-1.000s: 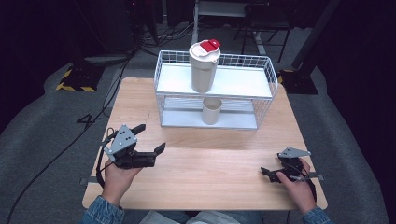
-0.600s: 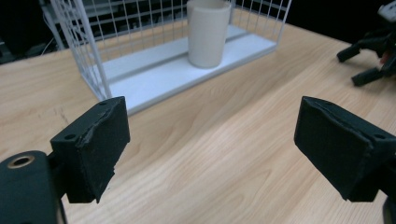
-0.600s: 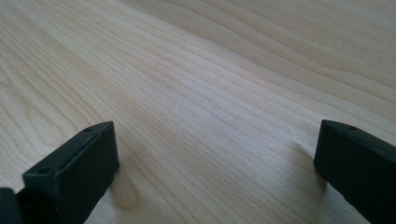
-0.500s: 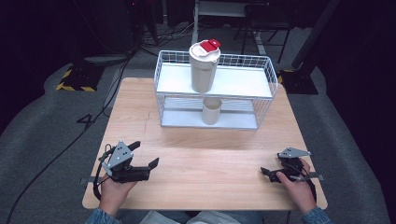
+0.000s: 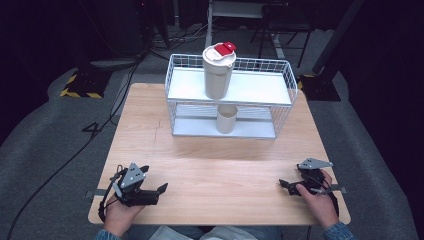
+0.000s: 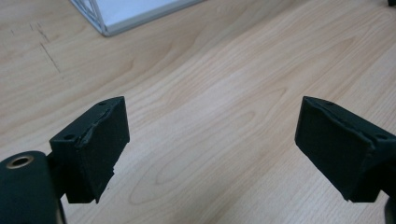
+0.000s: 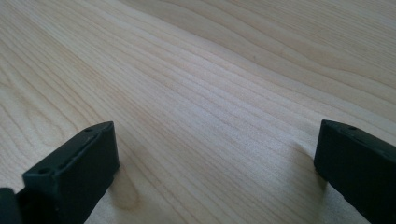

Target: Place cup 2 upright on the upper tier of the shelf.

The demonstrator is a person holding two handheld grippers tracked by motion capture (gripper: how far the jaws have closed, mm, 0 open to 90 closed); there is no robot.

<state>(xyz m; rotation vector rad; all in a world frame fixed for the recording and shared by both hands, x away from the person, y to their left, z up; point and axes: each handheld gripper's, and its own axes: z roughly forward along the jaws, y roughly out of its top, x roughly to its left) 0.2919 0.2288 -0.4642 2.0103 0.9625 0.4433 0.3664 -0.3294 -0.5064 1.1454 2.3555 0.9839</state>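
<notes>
Now, both empty: left gripper (image 5: pixel 159 190) spread at seven o'clock, right gripper (image 5: pixel 285 186) spread at five; rest them flat on the wooden table (image 5: pixel 225 175), well apart from the wire rack (image 5: pixel 285 100)

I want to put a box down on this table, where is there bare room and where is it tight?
The widest bare stretch of the table lies in front of the wire rack, between the left gripper and the right gripper. Narrow strips run beside the rack on both sides. The back is crowded: the rack holds a red-lidded tumbler above and a cup below.
</notes>
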